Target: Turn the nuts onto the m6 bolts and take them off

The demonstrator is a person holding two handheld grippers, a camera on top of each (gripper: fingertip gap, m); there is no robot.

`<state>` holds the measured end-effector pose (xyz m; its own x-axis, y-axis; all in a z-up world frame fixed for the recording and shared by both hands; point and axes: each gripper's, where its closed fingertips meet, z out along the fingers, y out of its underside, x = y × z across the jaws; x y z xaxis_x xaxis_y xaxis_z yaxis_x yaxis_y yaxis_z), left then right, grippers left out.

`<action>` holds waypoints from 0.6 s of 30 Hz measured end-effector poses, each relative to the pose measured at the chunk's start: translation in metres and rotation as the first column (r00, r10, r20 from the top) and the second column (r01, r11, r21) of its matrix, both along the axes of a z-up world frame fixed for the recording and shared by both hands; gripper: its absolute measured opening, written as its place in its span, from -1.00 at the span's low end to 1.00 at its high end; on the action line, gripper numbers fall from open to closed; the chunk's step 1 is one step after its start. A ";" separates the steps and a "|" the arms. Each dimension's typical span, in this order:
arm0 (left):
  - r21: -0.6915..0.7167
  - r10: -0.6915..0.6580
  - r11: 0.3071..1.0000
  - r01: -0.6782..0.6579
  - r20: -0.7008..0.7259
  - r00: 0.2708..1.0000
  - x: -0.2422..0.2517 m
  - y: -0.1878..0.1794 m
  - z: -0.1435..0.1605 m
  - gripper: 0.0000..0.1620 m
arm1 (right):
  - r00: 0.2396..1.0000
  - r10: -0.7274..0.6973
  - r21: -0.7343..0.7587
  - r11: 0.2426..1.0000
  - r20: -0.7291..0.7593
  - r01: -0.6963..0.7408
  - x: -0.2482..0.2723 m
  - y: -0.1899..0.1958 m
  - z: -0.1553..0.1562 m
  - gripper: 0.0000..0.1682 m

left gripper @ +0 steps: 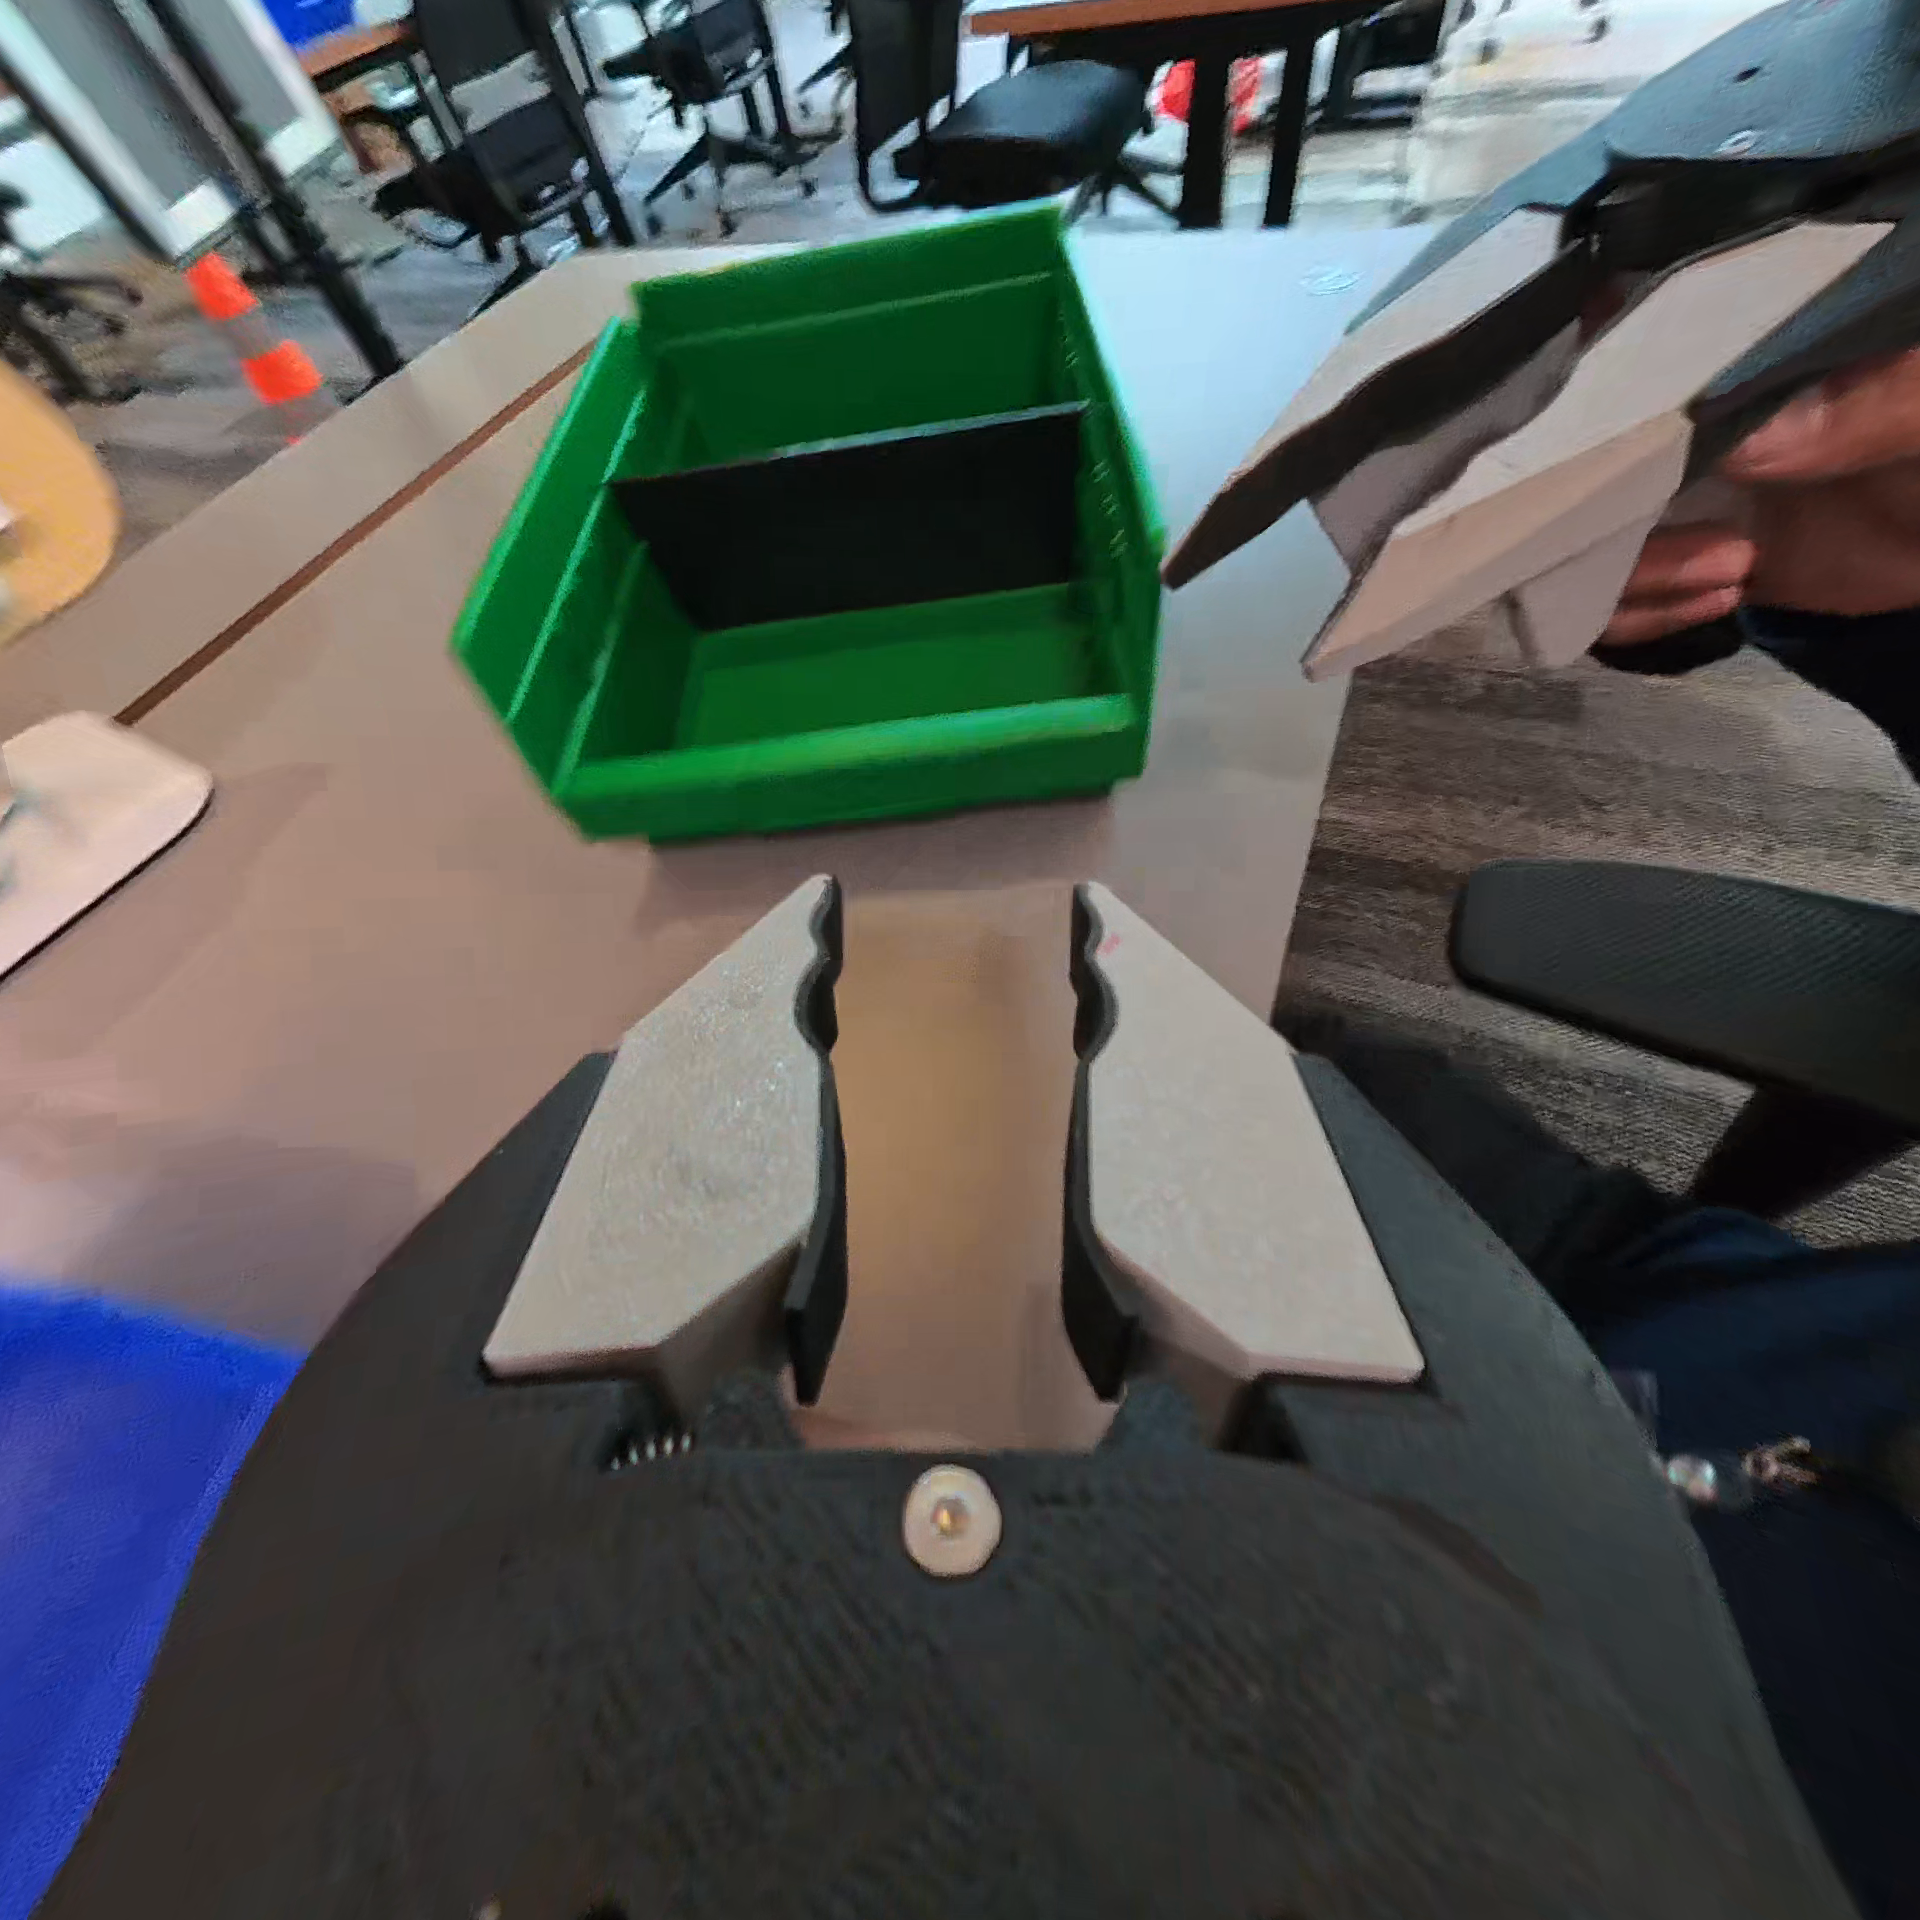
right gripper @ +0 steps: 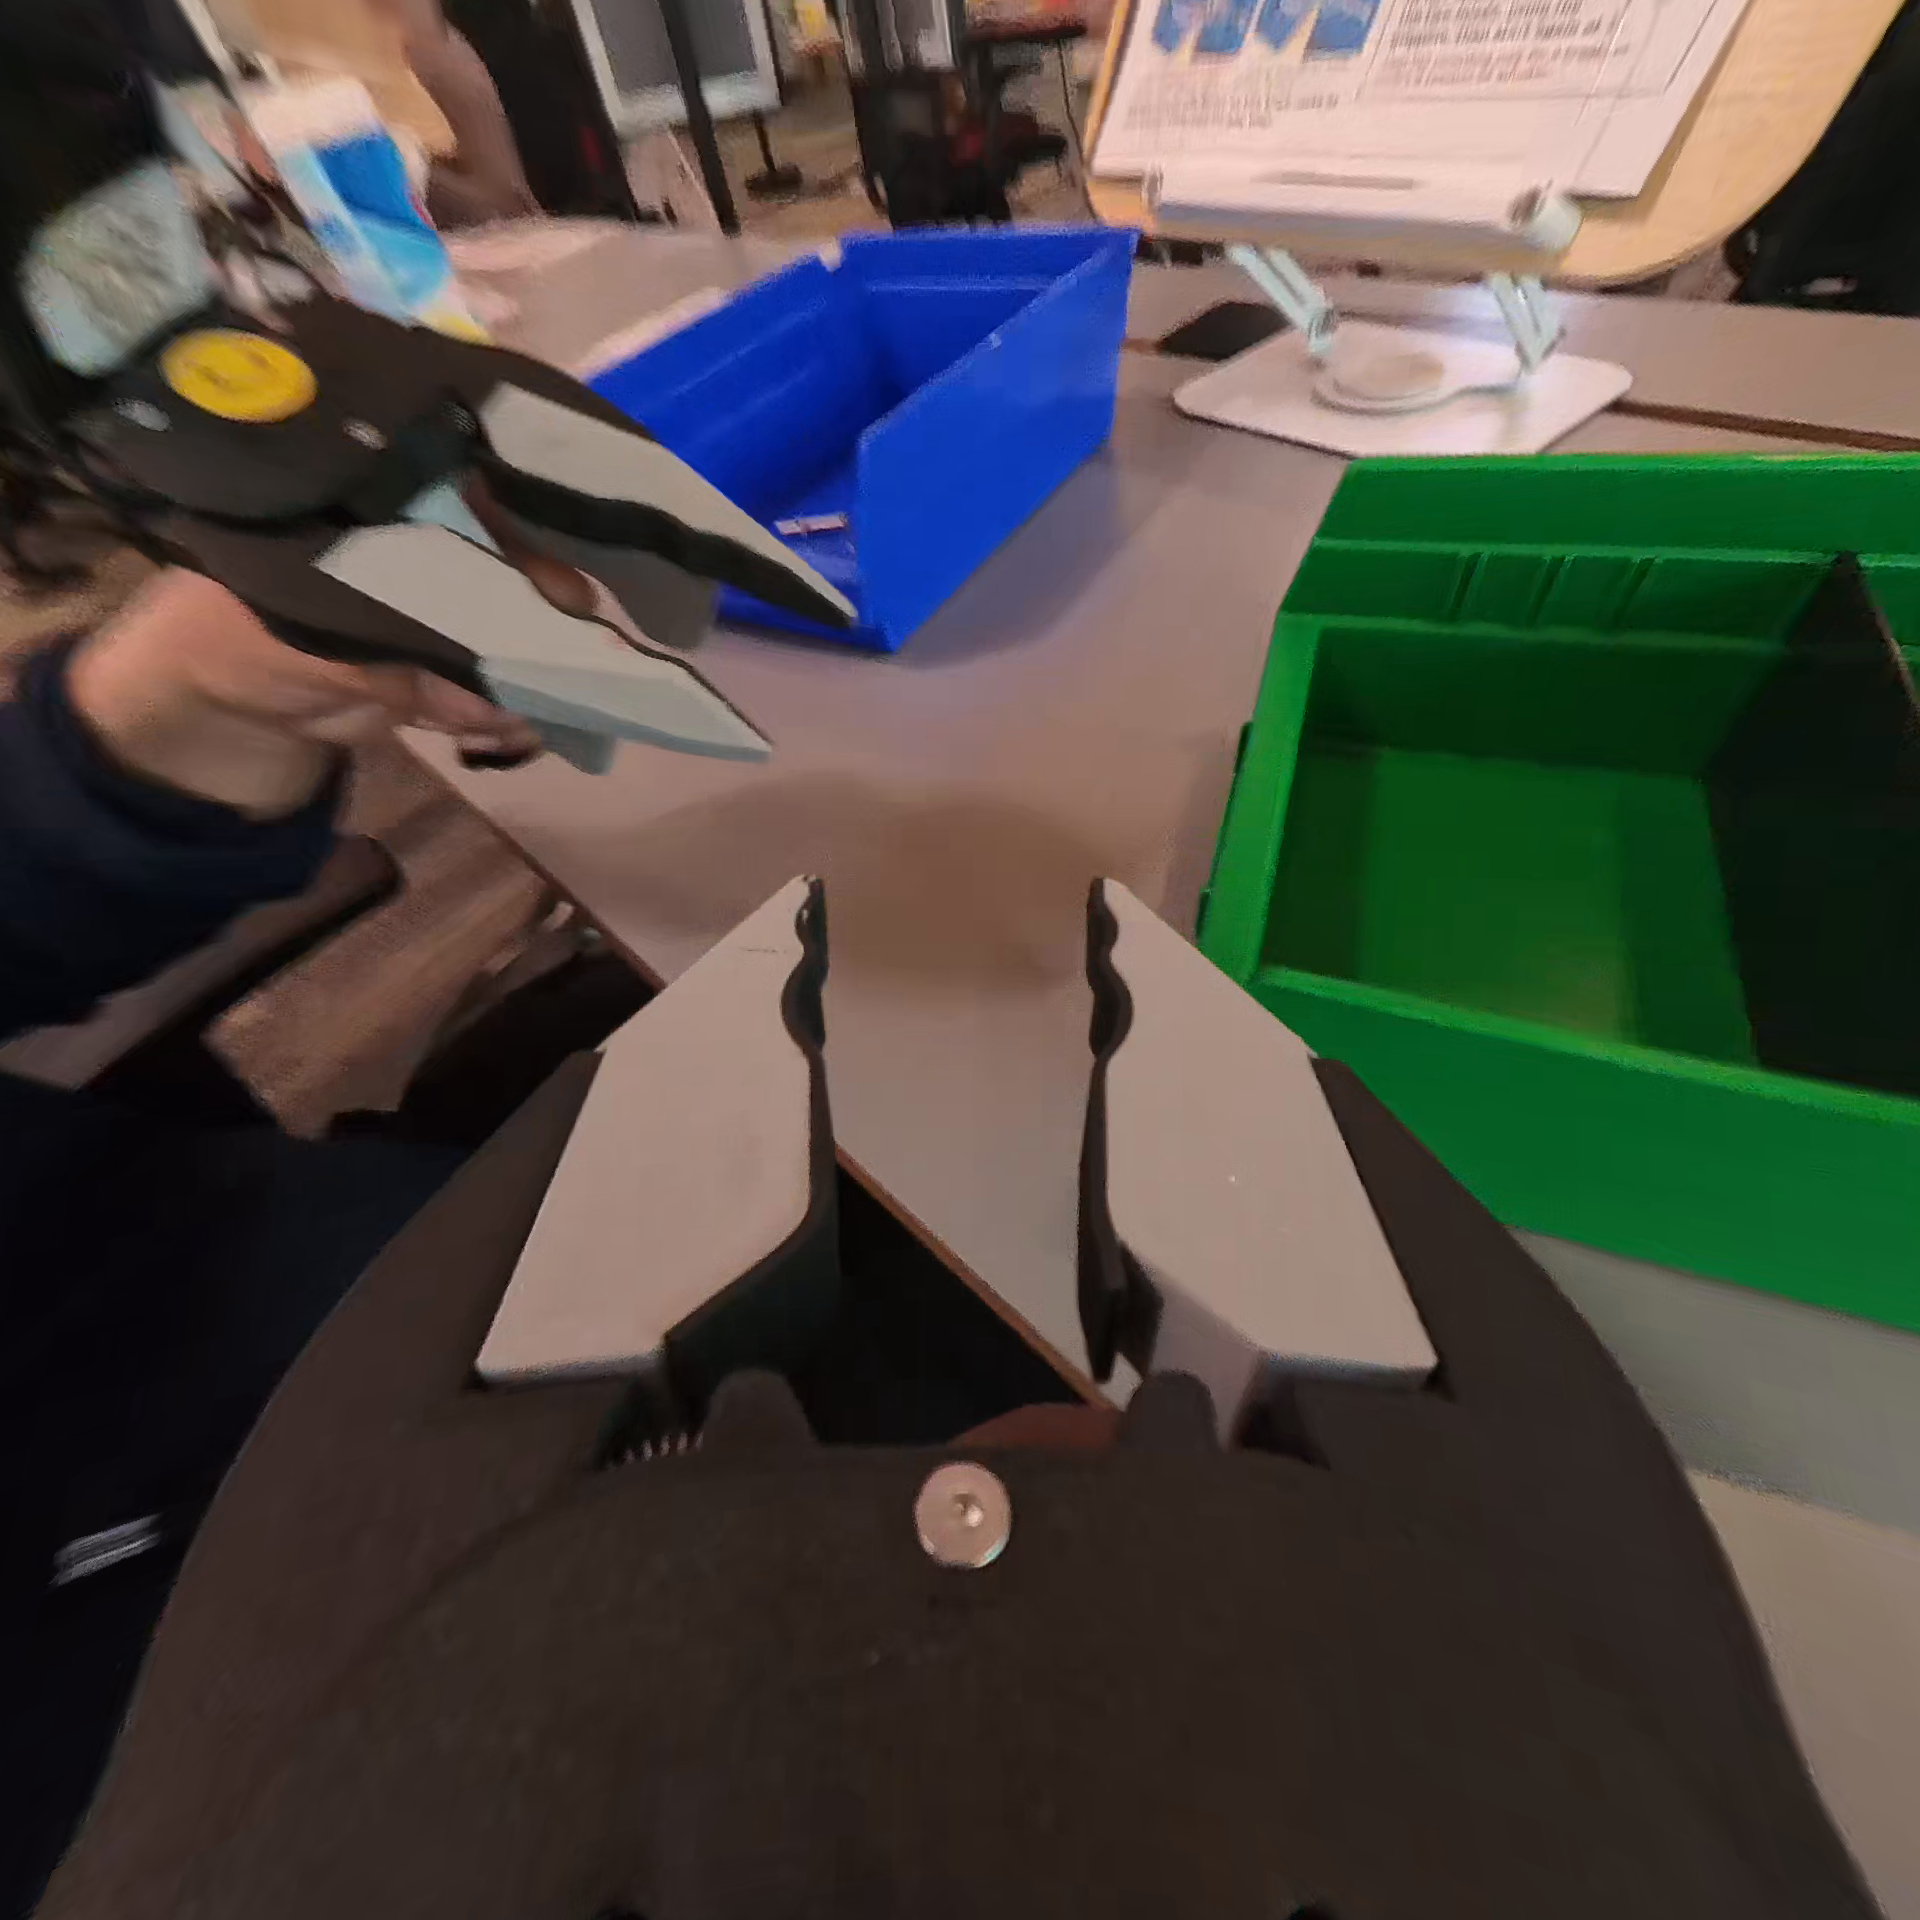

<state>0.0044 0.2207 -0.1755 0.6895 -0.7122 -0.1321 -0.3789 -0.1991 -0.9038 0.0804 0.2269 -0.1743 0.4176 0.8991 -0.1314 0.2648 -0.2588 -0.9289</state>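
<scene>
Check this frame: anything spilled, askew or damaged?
Nothing stands out. The green bin and blue bin sit flat on the table; both tongs, left and right, are open and empty.

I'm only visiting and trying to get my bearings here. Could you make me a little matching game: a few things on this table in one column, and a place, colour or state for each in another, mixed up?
Things:
1. green bin
2. blue bin
3. left claw
4. white stand

Descriptions:
A. holds a small metal piece on its floor
B. split in two by a black divider
C. props up a printed sheet at the back of the table
D. open, with nothing between its fingers

Pairs: 1-B, 2-A, 3-D, 4-C
</scene>
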 end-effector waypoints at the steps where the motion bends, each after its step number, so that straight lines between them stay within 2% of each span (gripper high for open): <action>1: -0.017 0.029 0.999 -0.029 -0.014 0.999 -0.014 -0.002 -0.004 -0.43 | 0.997 -0.048 0.023 0.999 0.066 0.047 -0.005 0.011 -0.010 -0.44; 2: -0.031 0.061 0.998 -0.062 -0.026 0.998 -0.028 -0.004 -0.009 -0.41 | 0.986 -0.102 0.048 0.994 0.135 0.096 -0.005 0.023 -0.022 -0.46; 5: -0.071 0.135 0.988 -0.137 -0.031 0.990 -0.062 -0.010 -0.024 -0.39 | 0.951 -0.134 0.036 0.991 0.278 0.129 0.003 0.034 -0.049 -0.97; 8: -0.102 0.206 0.972 -0.210 -0.052 0.977 -0.095 -0.017 -0.039 -0.33 | 0.933 -0.216 0.060 0.976 0.289 0.208 0.031 0.040 -0.047 -1.00; 10: -0.099 0.251 0.961 -0.258 -0.072 0.965 -0.116 -0.020 -0.046 -0.31 | 0.898 -0.324 0.134 0.946 0.298 0.297 0.066 0.052 -0.038 -1.00; 12: -0.117 0.283 0.949 -0.294 -0.101 0.954 -0.134 -0.024 -0.055 -0.24 | 0.765 -0.538 0.272 0.842 0.354 0.466 0.125 0.079 -0.032 -0.32; 14: -0.139 0.302 0.939 -0.315 -0.111 0.947 -0.145 -0.029 -0.063 -0.18 | 0.694 -0.613 0.295 0.790 0.377 0.538 0.168 0.090 -0.034 -0.45; 15: -0.146 0.298 0.939 -0.312 -0.107 0.948 -0.148 -0.031 -0.065 -0.17 | 0.700 -0.619 0.248 0.785 0.357 0.568 0.179 0.091 -0.035 -0.38; 16: -0.147 0.295 0.940 -0.309 -0.104 0.950 -0.149 -0.033 -0.066 -0.16 | 0.731 -0.602 0.191 0.797 0.319 0.573 0.179 0.087 -0.032 -0.33; 18: -0.133 0.302 0.940 -0.315 -0.108 0.947 -0.152 -0.032 -0.066 -0.16 | 0.834 -0.518 0.159 0.855 0.189 0.495 0.151 0.070 -0.011 -0.34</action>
